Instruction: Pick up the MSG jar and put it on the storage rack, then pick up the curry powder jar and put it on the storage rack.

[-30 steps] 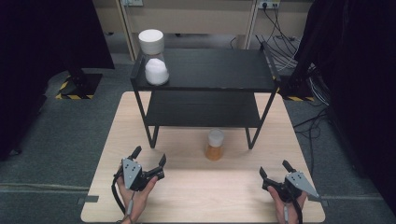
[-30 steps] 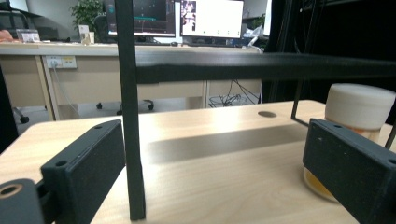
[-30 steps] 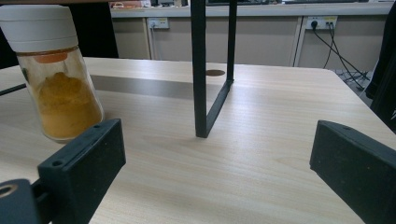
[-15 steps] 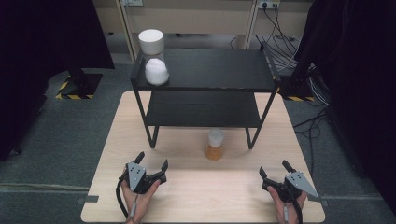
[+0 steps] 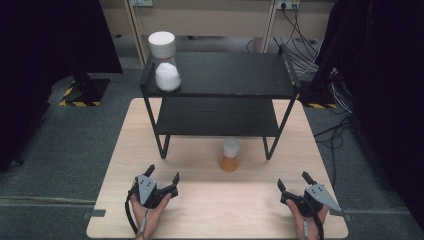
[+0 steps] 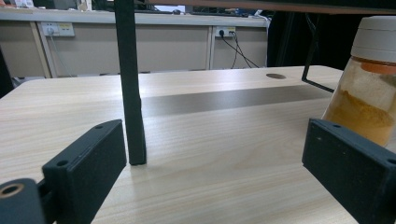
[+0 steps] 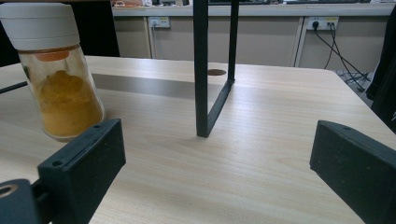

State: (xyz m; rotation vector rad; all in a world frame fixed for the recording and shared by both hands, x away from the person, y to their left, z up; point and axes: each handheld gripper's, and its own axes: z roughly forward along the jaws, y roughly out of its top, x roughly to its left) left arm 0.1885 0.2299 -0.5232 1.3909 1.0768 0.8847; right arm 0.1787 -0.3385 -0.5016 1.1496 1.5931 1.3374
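A small jar of orange powder with a white lid (image 5: 230, 155) stands upright on the wooden table (image 5: 210, 210), just in front of the black two-tier rack (image 5: 220, 95). It appears at the right in the left gripper view (image 6: 369, 93) and at the left in the right gripper view (image 7: 58, 74). A taller jar of white powder (image 5: 164, 61) sits on the rack's top shelf at its left end. My left gripper (image 5: 162, 176) rests open near the table's front left, nothing between its jaws. My right gripper (image 5: 294, 181) rests open at the front right, likewise holding nothing.
The rack's front legs (image 6: 130, 84) (image 7: 201, 70) stand ahead of each gripper. A dark lower shelf (image 5: 215, 117) sits above the tabletop. Cables (image 5: 305, 45) lie on the floor behind the table. Bare wood stretches between the two grippers.
My left gripper has shifted a little to the right and nearer the table's front edge. The right gripper and both jars have stayed put.
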